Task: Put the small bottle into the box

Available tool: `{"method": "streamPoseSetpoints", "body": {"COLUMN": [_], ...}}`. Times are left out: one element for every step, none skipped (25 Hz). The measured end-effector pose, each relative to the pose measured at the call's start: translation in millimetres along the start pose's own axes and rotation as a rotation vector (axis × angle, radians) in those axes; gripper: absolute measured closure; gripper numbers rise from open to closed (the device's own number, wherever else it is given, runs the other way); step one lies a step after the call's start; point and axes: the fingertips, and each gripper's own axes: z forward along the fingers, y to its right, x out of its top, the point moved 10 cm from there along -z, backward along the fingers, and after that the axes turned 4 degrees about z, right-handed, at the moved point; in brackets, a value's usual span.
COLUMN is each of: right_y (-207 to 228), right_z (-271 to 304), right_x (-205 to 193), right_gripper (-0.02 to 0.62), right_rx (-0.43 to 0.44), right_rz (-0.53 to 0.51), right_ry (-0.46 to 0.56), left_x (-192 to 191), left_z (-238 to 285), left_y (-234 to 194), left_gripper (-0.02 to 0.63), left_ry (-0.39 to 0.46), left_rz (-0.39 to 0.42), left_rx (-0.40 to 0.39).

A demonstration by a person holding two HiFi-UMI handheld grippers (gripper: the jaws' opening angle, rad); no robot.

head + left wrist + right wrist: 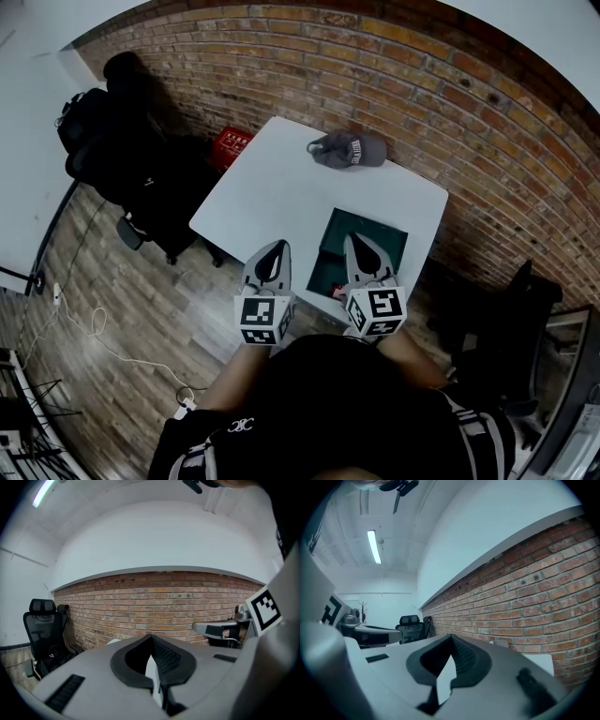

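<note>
Left gripper (pixel 278 248) and right gripper (pixel 354 242) held close to the body, both sets of jaws together on nothing. Small bottle not clearly visible; perhaps the red speck (pixel 338 293) at the near edge of the green box (pixel 380 239) on the white surface (pixel 281 187). Probably light, stiff, slippery: best taken across its body. Cap (pixel 347 150) well apart, nothing blocking the box.

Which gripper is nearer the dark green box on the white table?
Right. The right gripper is over the dark green rectangular box; the left gripper sits off to its left, over the white table.
</note>
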Motion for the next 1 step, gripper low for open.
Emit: {"method": "streamPoseSetpoints", "body": {"right_y": [-0.4], "right_z": [0.2], "right_x": [0.2], "right_gripper": [0.569], "right_rx": [0.000], "right_rz": [0.001], "right_ry": [-0.001], "left_x": [0.0], "left_z": [0.1], "left_y": [-0.3], "left_gripper": [0.594], "left_ry": [-0.002], "left_rz": [-0.003], "left_rx": [-0.004]}}
